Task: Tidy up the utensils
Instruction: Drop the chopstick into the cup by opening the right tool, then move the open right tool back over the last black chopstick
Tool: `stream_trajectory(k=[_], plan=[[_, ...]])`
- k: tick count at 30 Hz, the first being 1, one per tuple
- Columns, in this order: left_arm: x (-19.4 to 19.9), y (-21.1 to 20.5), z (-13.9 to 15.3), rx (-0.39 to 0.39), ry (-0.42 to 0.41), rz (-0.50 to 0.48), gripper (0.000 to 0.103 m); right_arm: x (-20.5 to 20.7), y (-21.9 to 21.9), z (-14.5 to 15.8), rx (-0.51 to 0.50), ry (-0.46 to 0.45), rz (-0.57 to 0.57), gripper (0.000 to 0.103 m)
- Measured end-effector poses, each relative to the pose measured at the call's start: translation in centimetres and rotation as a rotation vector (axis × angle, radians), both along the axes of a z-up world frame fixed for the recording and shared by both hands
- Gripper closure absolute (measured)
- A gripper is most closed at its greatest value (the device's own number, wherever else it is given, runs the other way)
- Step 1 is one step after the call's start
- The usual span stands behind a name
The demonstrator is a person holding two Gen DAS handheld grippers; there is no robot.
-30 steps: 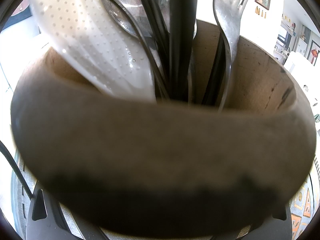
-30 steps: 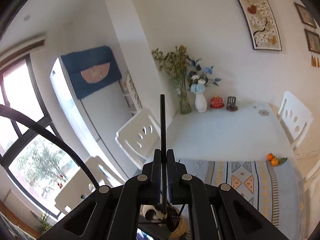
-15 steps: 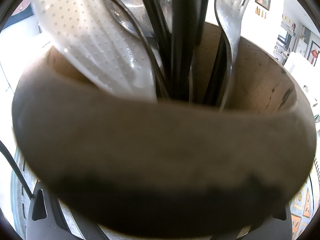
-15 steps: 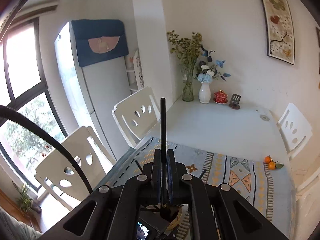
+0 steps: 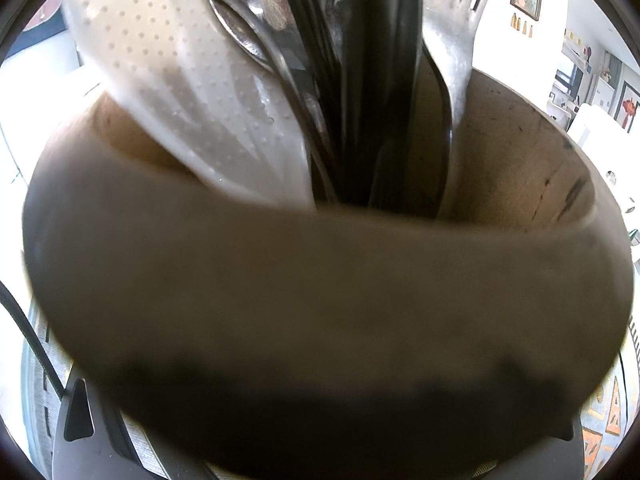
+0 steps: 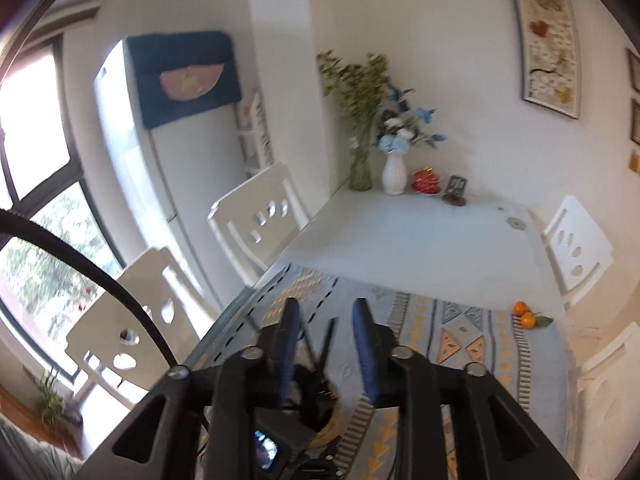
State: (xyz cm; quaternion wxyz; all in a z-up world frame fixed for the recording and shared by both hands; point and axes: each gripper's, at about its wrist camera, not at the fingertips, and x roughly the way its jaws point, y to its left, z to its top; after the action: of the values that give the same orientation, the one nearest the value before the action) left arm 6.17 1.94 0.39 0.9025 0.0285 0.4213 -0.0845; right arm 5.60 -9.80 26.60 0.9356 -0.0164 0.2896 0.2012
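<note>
- Your right gripper [image 6: 325, 312] was closed on a thin black stick half a second ago; its jaws have just been opening, and now the blue pads [image 6: 362, 344] are standing apart with nothing pressed between them.
- The black stick [image 6: 326, 344] is now standing free below, between the two pads, leaning among other dark utensils in the holder under the gripper.
- In the left wrist view, the wooden holder [image 5: 320, 280] is filling almost all the picture, very near to the camera and blurred.
- Inside it are standing a white dotted spatula [image 5: 192, 92], a metal fork [image 5: 452, 40], a metal spoon [image 5: 240, 36] and several black handles [image 5: 368, 80], all leaning together near the middle.
- Your left gripper: only dark parts are showing at the bottom edge, so I cannot tell how far it is open or if it is holding the holder.
- The patterned cloth [image 6: 460, 332] is lying on the table [image 6: 400, 240] below your right gripper, and two oranges [image 6: 525, 316] are resting at its far right corner.
</note>
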Motion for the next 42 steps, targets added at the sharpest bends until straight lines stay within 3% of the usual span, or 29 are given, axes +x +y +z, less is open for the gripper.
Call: stream_trajectory(k=[12, 18, 23, 25, 28, 31, 35, 42], plan=[[0.0, -0.1, 0.0, 0.0, 0.0, 0.0, 0.003, 0.9, -7.4, 1.8, 0.021, -0.037, -0.248, 0.064], [0.0, -0.1, 0.0, 0.0, 0.0, 0.0, 0.003, 2.6, -11.1, 0.7, 0.023, 0.013, -0.364, 0.063], [0.0, -0.1, 0.0, -0.002, 0.0, 0.0, 0.003, 4.9, -14.2, -3.3, 0.077, 0.169, -0.414, 0.063], [0.0, -0.1, 0.0, -0.002, 0.0, 0.0, 0.003, 6.2, -15.6, -5.9, 0.135, 0.281, -0.398, 0.063], [0.0, 0.0, 0.0, -0.006, 0.001, 0.0, 0.003, 8.6, -17.1, -11.9, 0.231, 0.524, -0.342, 0.063], [0.1, 0.1, 0.0, -0.007, 0.001, 0.0, 0.003, 9.7, -18.1, -16.9, 0.181, 0.644, -0.396, 0.063], [0.1, 0.1, 0.0, -0.008, 0.001, 0.0, 0.003, 10.8, -19.2, -21.3, 0.132, 0.749, -0.427, 0.063], [0.2, 0.4, -0.1, -0.008, 0.001, 0.0, 0.002, 12.3, -19.2, -24.3, -0.031, 0.826, -0.419, 0.063]])
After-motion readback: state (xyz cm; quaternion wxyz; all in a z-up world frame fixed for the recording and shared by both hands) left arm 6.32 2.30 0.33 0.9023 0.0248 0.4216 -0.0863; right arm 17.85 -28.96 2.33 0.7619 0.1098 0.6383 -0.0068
